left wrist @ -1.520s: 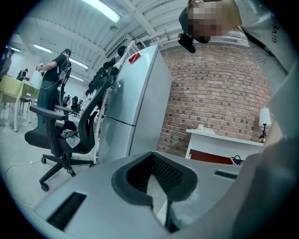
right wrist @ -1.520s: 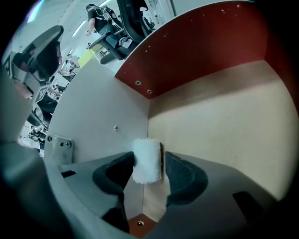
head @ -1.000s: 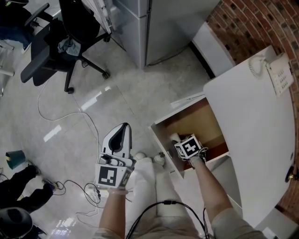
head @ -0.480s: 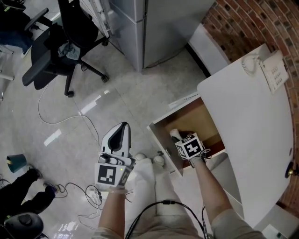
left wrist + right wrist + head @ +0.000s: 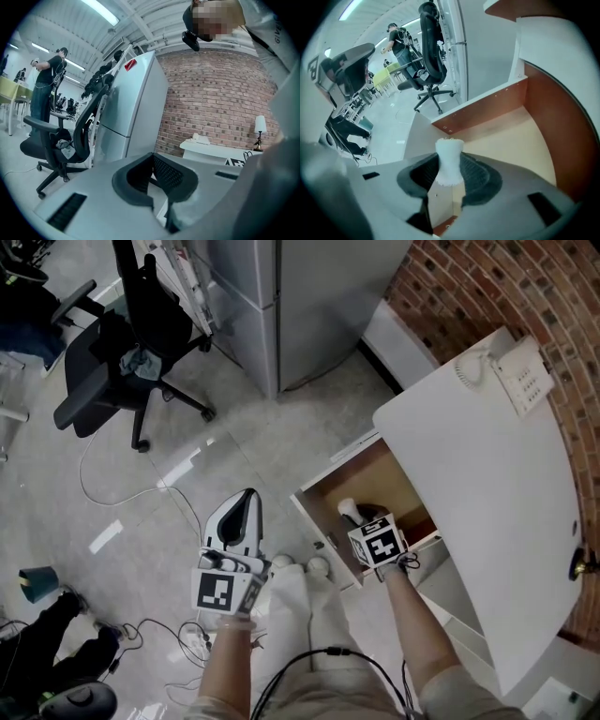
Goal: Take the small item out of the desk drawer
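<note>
Over the last second the right gripper (image 5: 449, 177) has stayed low inside the open drawer (image 5: 487, 105), its jaws easing in slightly onto the white waisted item (image 5: 449, 161) upright between them. The grip looks made, so lifting out comes next. The left gripper (image 5: 157, 176) hangs closed and empty, well apart.

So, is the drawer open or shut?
Open: drawer pulled out of the desk, wooden floor showing, right tongs inside gripping a white item.

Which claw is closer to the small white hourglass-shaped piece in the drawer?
Right. The right claw grips the small white hourglass-shaped piece inside the open wooden drawer; the left claw hangs outside it, over the floor.
</note>
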A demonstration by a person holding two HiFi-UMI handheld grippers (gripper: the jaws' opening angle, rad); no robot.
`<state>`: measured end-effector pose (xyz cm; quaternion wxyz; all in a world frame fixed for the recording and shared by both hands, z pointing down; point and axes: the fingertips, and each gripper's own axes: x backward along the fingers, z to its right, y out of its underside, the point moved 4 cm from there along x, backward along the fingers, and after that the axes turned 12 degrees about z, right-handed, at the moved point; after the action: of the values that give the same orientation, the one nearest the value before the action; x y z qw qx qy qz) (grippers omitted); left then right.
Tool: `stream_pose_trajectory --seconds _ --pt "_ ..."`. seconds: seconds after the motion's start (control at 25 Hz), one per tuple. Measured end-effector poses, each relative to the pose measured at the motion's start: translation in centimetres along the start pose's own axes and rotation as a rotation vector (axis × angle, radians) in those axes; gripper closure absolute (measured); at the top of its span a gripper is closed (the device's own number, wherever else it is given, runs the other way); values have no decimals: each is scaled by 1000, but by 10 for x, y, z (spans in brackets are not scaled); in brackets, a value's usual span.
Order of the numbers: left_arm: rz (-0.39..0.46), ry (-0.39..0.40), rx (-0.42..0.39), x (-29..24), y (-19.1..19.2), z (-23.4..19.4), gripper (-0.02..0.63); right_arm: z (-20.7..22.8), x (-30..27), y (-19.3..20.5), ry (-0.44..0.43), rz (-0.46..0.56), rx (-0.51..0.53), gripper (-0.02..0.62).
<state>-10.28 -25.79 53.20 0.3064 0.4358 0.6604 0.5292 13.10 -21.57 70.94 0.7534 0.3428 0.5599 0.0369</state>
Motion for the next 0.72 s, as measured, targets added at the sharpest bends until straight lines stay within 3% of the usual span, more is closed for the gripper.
stream_pose_trajectory --seconds 0.36,0.72 --pt "-7 60 -44 6 -29 4 601 -17 49 -30 56 154 2 442" --pt "8 71 -56 11 -63 3 601 -33 101 -62 104 335 0 442"
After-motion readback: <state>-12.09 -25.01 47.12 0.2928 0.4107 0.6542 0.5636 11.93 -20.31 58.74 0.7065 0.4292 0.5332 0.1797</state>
